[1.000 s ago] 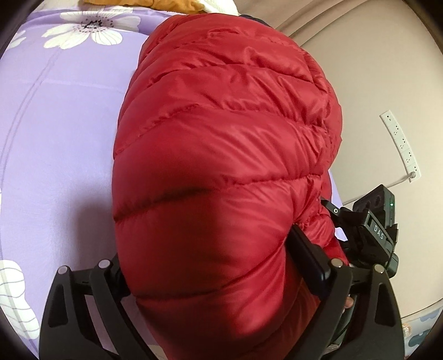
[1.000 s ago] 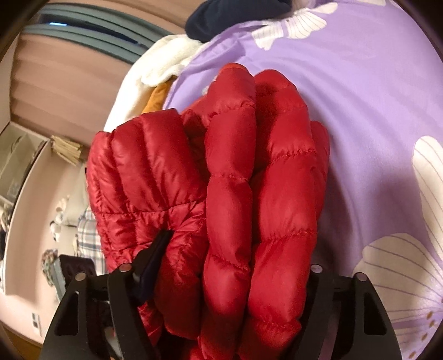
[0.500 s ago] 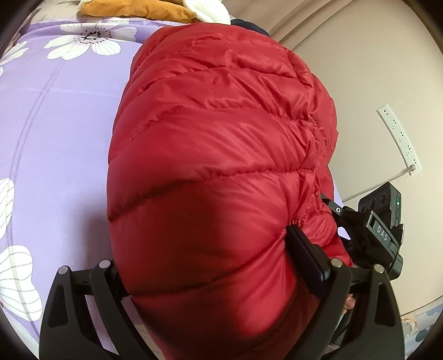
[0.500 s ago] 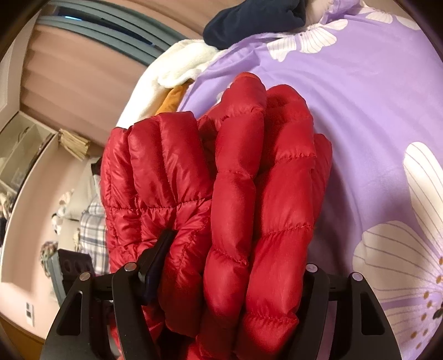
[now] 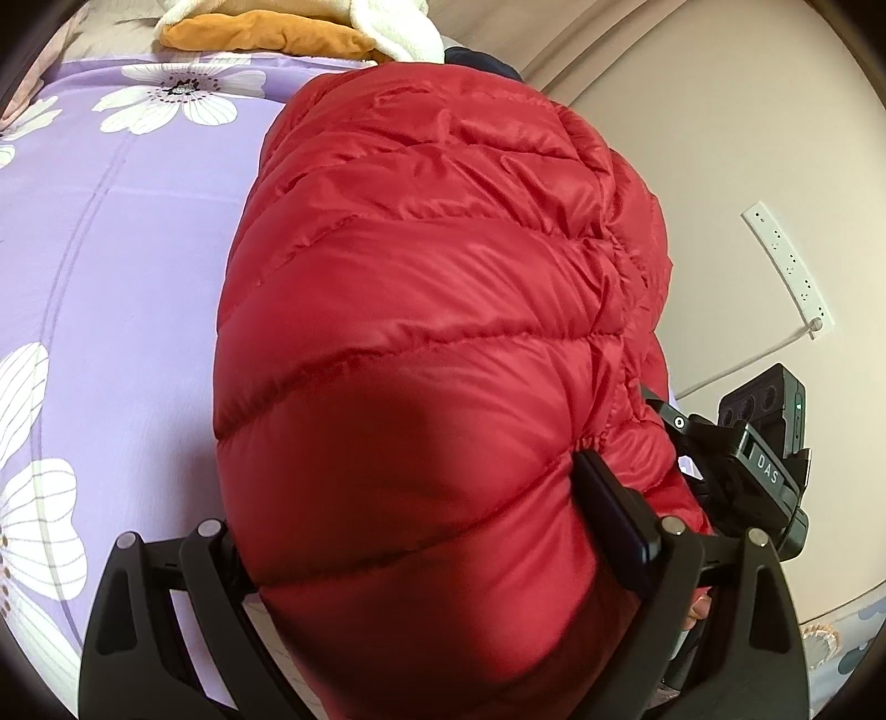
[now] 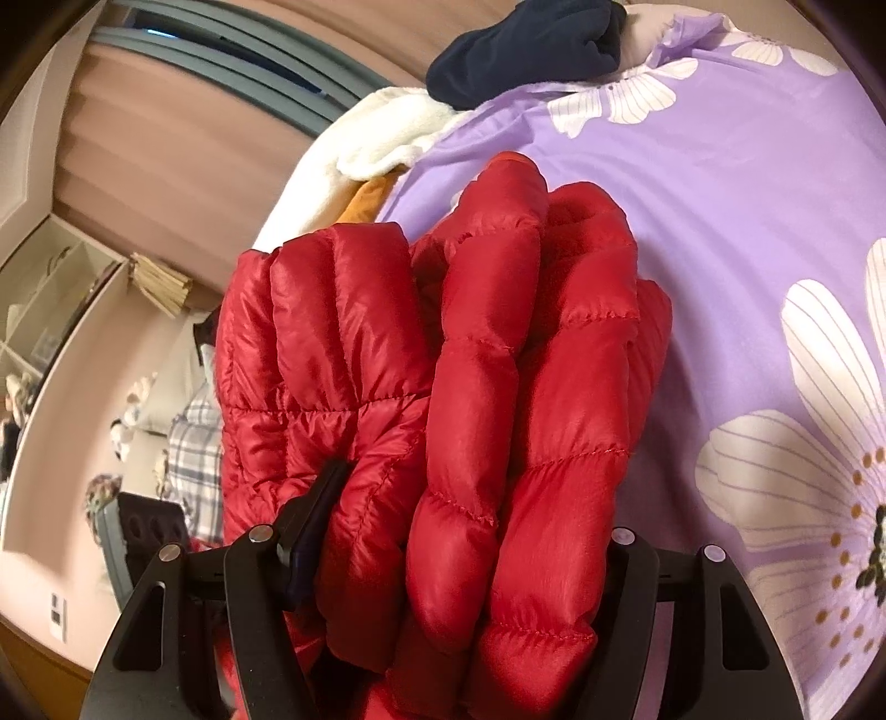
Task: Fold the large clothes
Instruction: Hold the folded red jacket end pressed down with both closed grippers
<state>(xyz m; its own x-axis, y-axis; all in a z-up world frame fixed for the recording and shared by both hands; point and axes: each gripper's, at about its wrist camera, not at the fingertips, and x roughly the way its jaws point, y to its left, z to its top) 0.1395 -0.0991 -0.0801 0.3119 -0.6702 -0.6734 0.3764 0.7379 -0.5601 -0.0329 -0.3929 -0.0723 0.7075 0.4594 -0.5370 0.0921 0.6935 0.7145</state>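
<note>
A puffy red down jacket [image 5: 432,360], folded into a thick bundle, fills the middle of both wrist views [image 6: 487,432]. My left gripper [image 5: 421,543] is shut on the jacket's near end, and the padding bulges between its fingers. My right gripper [image 6: 459,543] is shut on several stacked layers of the same jacket. The jacket hangs over a purple bedsheet with white flowers [image 5: 111,277]. The right gripper's body [image 5: 764,465] shows at the right edge of the left wrist view.
An orange garment [image 5: 266,36] and a white fleece [image 6: 387,138] lie at the far end of the bed, with a dark navy garment [image 6: 526,50] beside them. A white power strip [image 5: 786,266] lies on the floor beside the bed. Curtains and shelves stand behind.
Both grippers have drawn back with the jacket still held. More of the bedsheet, the orange and white garments and the navy garment has come into view.
</note>
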